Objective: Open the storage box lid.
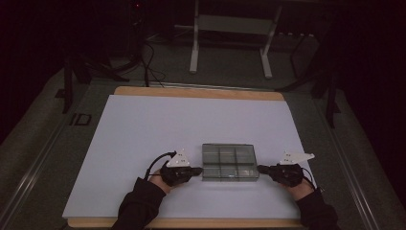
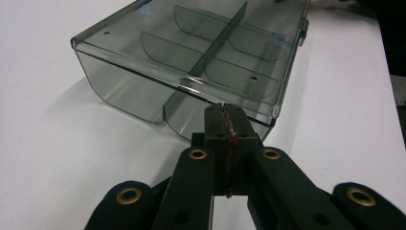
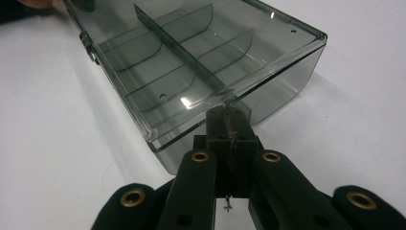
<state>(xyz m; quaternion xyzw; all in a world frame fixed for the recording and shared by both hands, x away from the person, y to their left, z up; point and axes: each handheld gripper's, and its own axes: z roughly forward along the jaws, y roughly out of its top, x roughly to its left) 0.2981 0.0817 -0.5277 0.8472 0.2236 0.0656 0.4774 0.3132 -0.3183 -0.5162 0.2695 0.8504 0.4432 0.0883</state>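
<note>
We have the box (image 1: 230,162) lying flat on the white sheet (image 1: 143,139) of the bench (image 1: 191,91), near our edge and about midway across, so both hands reach it without stretching. It is a smoky clear case with a lid down over six compartments, which look empty.

Our left tool (image 1: 200,169) meets the box's left end and our right tool (image 1: 259,168) its right end, facing each other along the near side. Each has its jaws pressed together, nothing between them, the tips at the lid's rim. In the left gripper view the tip (image 2: 225,112) sits at the lid's edge over the central divider; the right gripper view shows its tip (image 3: 228,113) likewise. We judge this pinches the box from both ends, steadying it or readying it for lifting the lid.
</note>
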